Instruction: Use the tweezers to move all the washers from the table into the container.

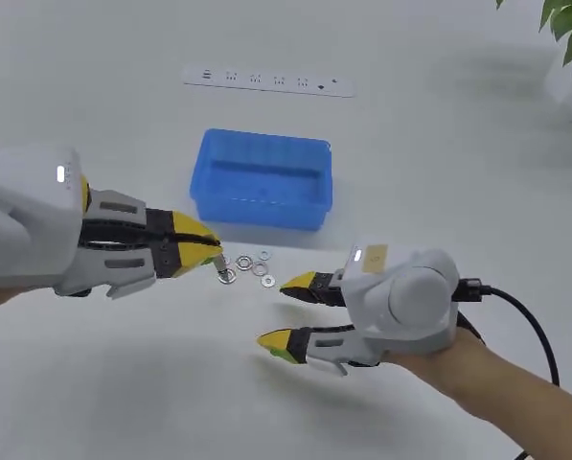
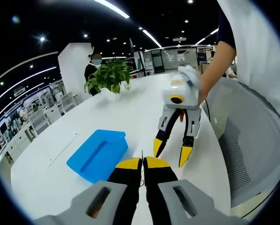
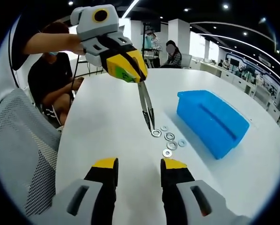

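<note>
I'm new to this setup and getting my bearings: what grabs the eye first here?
The blue container sits mid-table, the brightest thing there. Just in front of it, the left tongs, shut on tweezers, bring the tips to a small cluster of washers. The right tongs hang open nearby.

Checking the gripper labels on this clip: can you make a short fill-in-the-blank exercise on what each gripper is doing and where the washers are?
1. The left gripper is shut on the ___.
2. The right gripper has its fingers ___ and holds nothing.
3. The washers lie on the table, outside the ___ container.

Missing words: tweezers; open; blue.
</note>
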{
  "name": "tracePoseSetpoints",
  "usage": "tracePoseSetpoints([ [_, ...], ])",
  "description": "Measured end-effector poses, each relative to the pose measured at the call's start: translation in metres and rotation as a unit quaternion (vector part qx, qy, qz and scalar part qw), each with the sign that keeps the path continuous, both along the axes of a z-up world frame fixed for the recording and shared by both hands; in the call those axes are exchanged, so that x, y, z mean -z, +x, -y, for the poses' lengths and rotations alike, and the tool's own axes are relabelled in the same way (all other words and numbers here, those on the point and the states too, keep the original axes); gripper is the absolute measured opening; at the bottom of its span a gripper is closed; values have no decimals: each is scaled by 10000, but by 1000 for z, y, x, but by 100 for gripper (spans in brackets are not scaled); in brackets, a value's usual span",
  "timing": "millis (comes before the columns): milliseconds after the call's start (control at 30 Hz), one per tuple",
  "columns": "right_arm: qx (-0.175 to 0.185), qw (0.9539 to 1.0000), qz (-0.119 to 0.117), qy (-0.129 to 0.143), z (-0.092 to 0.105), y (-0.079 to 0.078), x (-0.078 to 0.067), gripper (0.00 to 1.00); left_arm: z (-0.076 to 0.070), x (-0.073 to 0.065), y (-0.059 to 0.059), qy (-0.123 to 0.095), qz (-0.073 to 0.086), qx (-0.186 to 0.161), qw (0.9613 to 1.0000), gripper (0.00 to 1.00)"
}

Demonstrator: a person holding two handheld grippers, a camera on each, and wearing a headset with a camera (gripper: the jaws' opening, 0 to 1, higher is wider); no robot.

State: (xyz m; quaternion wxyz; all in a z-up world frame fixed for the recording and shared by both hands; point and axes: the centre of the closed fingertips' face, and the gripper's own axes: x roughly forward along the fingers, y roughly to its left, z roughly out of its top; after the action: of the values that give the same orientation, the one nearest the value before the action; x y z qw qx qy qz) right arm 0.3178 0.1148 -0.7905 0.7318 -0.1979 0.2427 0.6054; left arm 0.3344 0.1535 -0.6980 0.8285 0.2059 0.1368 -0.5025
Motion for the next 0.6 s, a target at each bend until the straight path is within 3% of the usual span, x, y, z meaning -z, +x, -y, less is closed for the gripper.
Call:
tracePoseSetpoints([
  [300,11,10000,-28,8,-1,-1,2,36,0,6,3,68,-16,31,10000,5],
  [467,50,10000,-75,26,-1,1,2,36,0,11,4,77,-104,64,9999,5],
  [600,63,9999,-100,23,-1,2,3,36,0,9,6,-43,-147,31,9999,5],
])
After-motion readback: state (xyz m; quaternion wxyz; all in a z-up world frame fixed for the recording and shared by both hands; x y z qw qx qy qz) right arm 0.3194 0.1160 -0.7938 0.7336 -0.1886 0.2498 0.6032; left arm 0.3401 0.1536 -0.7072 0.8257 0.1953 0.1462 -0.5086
